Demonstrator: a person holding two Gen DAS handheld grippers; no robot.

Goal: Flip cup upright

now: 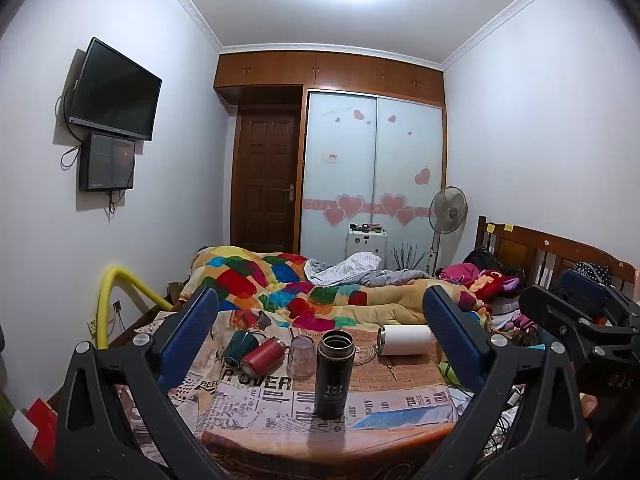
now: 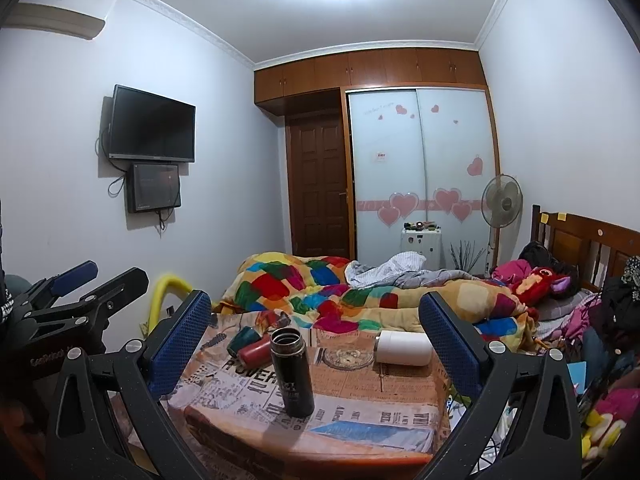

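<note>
- Table (image 1: pixel 400 376): a small table covered with a newspaper-print cloth is being viewed from both wrist cameras; the bed with its patchwork quilt (image 1: pixel 320 292) is lying just behind it.
- Black flask (image 1: pixel 335 372): it is being shown upright, mouth open, near the front of the table; every place below is being given relative to it.
- White cup (image 1: pixel 406 339): lying on its side behind and to the right of the flask, metal rim pointing toward a glass dish (image 2: pixel 348 358) beside it. It is being judged a cup not yet righted.
- Red cup (image 1: pixel 262 358): lying on its side behind and to the left of the flask, touching a dark green cup (image 1: pixel 240 343), also tipped over.
- Clear glass (image 1: pixel 302 356): standing just behind-left of the flask, apparently mouth down; this cannot be told for certain.
- Left gripper (image 1: pixel 320 332): being held spread wide, nothing between its blue pads, back from the table.
- Right gripper (image 2: pixel 316 332): likewise being held released and empty, apart from every cup.
- Progress: one vessel is standing upright; several are being left on their sides, so most of the flipping is judged undone. Which cup is being targeted cannot be told.
</note>
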